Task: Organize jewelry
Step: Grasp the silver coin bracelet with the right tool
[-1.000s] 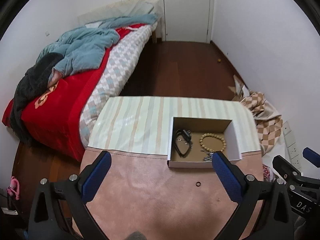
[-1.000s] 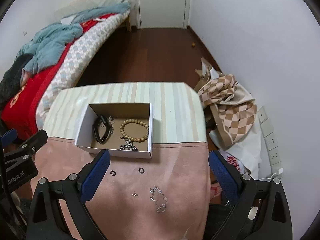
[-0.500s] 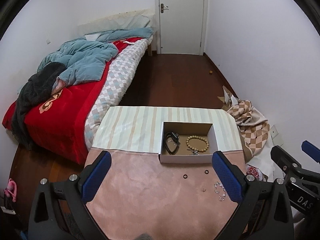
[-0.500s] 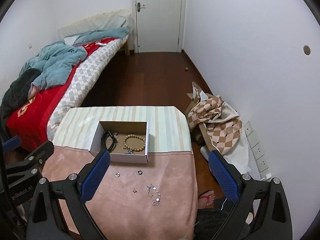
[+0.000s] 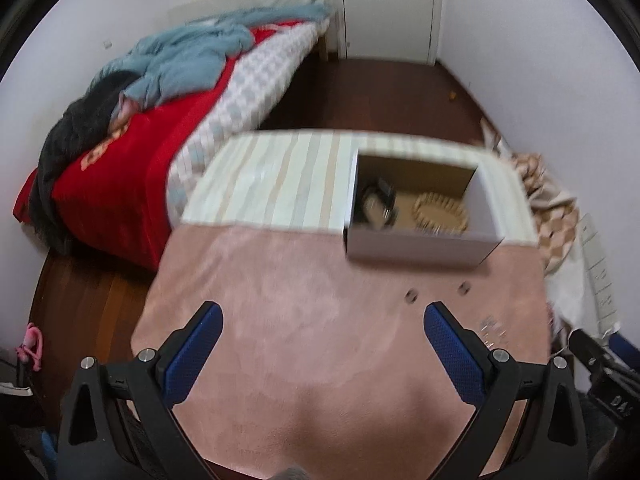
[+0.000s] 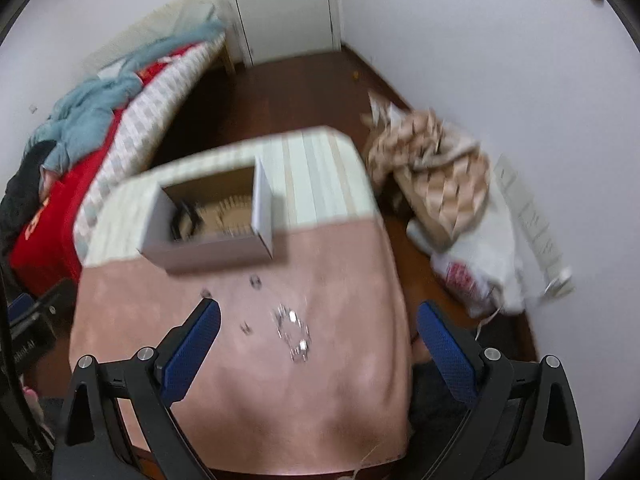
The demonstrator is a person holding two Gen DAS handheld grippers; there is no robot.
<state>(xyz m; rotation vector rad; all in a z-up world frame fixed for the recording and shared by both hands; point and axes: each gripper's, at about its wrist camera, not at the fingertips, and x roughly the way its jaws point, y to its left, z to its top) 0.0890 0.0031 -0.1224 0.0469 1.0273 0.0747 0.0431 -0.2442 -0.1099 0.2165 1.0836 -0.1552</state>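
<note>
The left gripper [image 5: 320, 320] hovers wide apart and empty over the pink surface [image 5: 280, 280]. Right of it sits the open box [image 5: 420, 246] holding a bead bracelet [image 5: 440, 210]; two small rings [image 5: 410, 297] lie just before it. The right gripper [image 6: 318, 322], spread apart, hangs above a silver chain [image 6: 294, 330]

Not much readable here, it's all pretty blurry. Best one is "DAS" in pale letters on the black body of the right tool [image 5: 610, 376], cut off at the frame edge. The white plastic bag [image 6: 480, 264] on the floor right of the pink-covered desk [image 6: 240, 360] has a red print, but I can't make it out.
</note>
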